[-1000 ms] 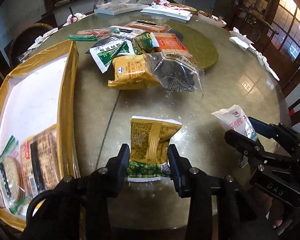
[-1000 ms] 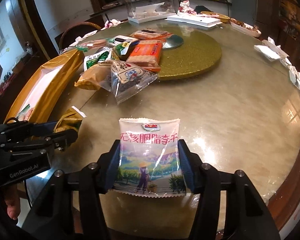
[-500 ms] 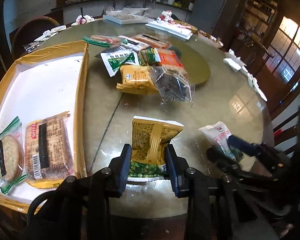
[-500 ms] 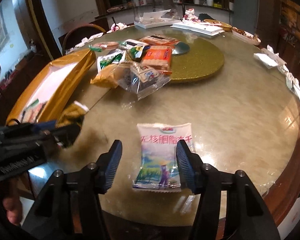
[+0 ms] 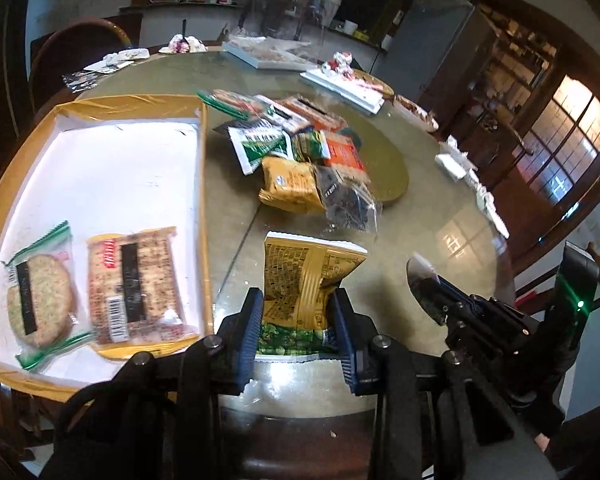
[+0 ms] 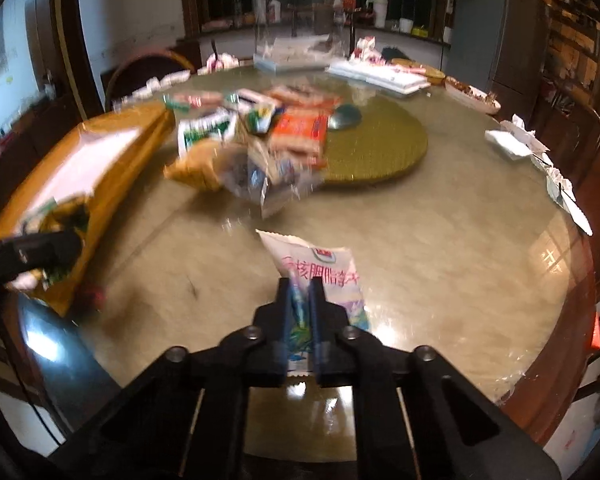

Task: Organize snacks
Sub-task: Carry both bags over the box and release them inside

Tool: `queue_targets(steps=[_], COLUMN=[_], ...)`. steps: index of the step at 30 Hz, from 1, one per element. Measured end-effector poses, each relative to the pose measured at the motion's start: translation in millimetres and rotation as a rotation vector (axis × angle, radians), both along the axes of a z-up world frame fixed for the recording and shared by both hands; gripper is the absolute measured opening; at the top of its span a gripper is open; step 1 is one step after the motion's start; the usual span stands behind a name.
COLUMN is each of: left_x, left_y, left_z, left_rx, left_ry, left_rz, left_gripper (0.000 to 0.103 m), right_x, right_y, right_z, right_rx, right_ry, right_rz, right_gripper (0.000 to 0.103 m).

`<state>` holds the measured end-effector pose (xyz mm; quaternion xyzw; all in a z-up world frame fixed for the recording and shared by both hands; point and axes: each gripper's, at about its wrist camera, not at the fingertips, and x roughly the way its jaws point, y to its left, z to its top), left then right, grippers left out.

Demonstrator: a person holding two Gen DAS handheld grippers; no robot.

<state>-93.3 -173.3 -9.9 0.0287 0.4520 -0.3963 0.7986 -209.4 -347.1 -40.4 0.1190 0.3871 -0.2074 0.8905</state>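
Observation:
My left gripper (image 5: 299, 300) is shut on a yellow and green pea snack packet (image 5: 304, 268), which is squeezed between the blue pads and held just above the table beside the tray. My right gripper (image 6: 300, 286) is shut on a white fruit snack packet (image 6: 332, 272); its jaws are pinched close together on the packet's lower part, folding it. From the left wrist view the right gripper (image 5: 432, 292) shows at the right with the white packet (image 5: 418, 268) sticking out. A gold-rimmed white tray (image 5: 204, 184) holds a round cracker packet (image 5: 38, 296) and a brown cracker packet (image 5: 136, 284).
A pile of several snack packets (image 5: 296, 168) lies mid-table, partly on a gold turntable (image 6: 380, 148). Plates, napkins and a clear container stand along the table's far side. A chair (image 5: 80, 52) stands behind the tray. The table's near edge is just below both grippers.
The right gripper's jaws have closed from wide apart onto the white packet, crumpling it. The left gripper has lifted the pea packet and swung toward the tray.

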Motion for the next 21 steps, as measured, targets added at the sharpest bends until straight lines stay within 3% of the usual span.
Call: queue_targets(steps=[5, 11, 16, 21], left_x=[5.7, 38.4, 78.8, 120.9], left_y=[22.8, 59.3, 84.0, 95.4], left_z=[19.4, 42.1, 37.6, 22.3], left_rx=[-0.049, -0.063, -0.03, 0.02], left_ry=[-0.028, -0.073, -0.081, -0.067], left_rz=[0.042, 0.15, 0.247, 0.303], left_gripper=[0.034, 0.034, 0.034, 0.034], right_x=[7.3, 36.0, 81.8, 139.1], right_y=[12.1, 49.7, 80.3, 107.8], right_z=[20.3, 56.8, 70.6, 66.2], right_rx=[0.008, 0.05, 0.086, 0.111], right_ry=[-0.061, -0.159, -0.18, -0.148], right_rz=[0.053, 0.212, 0.344, 0.431], right_gripper=[0.004, 0.004, 0.004, 0.004])
